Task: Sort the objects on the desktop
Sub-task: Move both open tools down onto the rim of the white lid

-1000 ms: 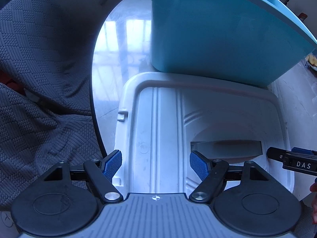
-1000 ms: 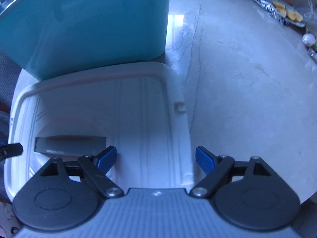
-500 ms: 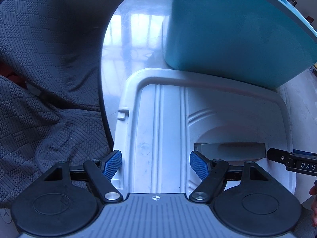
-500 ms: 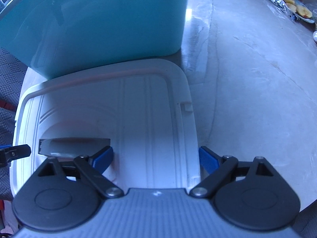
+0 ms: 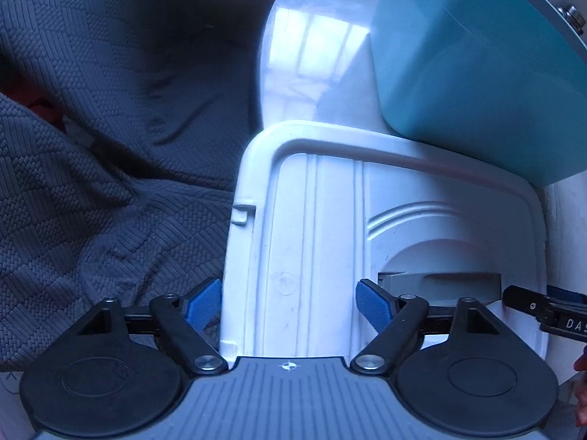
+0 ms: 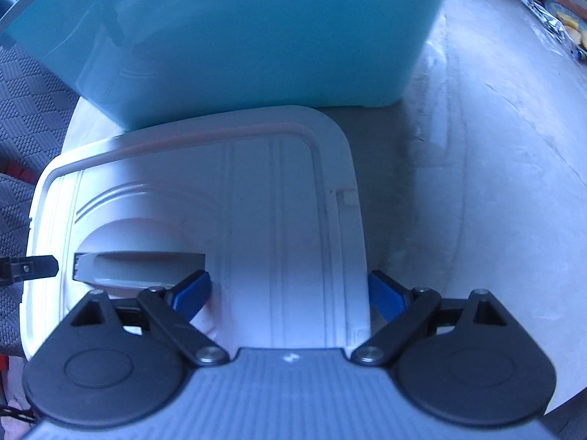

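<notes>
- Pale marble surface point(image 6: 495, 146) carries a white lid point(image 5: 330, 220) beside a teal box point(image 6: 238, 36).
- Lid looks stiff, light, slippery; take its side edges.
- Left claw point(image 5: 290, 302) is opening astride one edge; right claw point(image 6: 290, 299) stands wide, gripping nothing.

Dark quilted fabric point(image 5: 110, 128) drapes beside the table (pale marble) point(image 6: 495, 183).

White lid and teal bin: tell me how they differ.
The white lid lies flat on the table, while the teal bin stands upright behind it. The lid is ribbed, with a recessed grey handle; the bin's visible wall is smooth and plain. The lid sits between both grippers' fingers; the bin lies beyond them. Both look like glossy plastic with rounded corners.
</notes>
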